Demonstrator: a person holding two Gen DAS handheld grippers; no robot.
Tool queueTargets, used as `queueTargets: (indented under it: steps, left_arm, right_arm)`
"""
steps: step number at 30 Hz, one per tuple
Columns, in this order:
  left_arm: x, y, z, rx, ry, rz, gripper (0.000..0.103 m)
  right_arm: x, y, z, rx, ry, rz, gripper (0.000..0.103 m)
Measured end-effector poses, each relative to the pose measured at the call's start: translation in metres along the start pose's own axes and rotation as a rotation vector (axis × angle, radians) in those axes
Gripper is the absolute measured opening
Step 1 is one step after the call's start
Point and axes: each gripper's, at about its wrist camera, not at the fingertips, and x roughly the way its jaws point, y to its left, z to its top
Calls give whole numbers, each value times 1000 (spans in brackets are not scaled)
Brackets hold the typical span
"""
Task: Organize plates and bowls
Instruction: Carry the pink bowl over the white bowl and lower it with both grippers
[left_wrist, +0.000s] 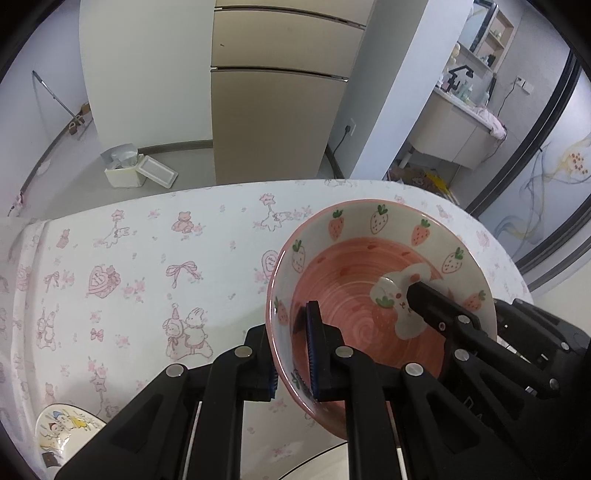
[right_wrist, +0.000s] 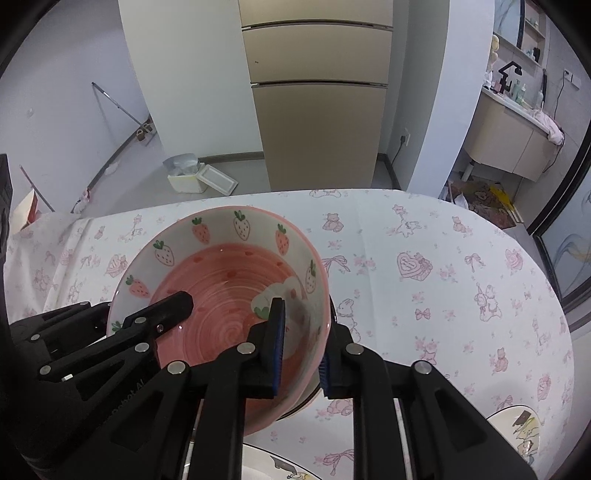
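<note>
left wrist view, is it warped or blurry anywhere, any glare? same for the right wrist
Left wrist view: strong fisheye bowing of the fridge and table edge, dark corner vignette, the strawberry bowl sharp, a small glare spot on its glaze. Right wrist view: same curvature and vignette, soft even light, faint sheen inside the bowl, the gripper bodies slightly soft up close.

Readable text: almost none.
You can make out only partial white lettering, "…obot AI", on the black plastic left gripper (right_wrist: 177, 306) body.
</note>
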Motion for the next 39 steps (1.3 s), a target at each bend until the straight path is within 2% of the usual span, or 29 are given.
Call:
queueTargets:
  steps: [4,9,21,26,29,39]
  left_arm:
    - [7,10,0,-42,41,-27,12]
    - [8,16,1,-67,46,-64,12]
    - [9,19,3,-86,78,-82,13]
    - [-13,24,6,-72,9,-89,13]
    - [-17,29,7,-81,5,-119,13]
    - [-15,32,9,-78,14,-118,11]
  right_arm:
    - [5,3,-2,-7,19,20,16]
    - [3,5,-1,-15,3,19,15]
    - [3,3,-1,-34,0,-2,12]
    - [4,1,0,-38,9,0,12]
    - [4,1,0,-32,15,5,13]
    - [2,-1,0,-38,25,12,16]
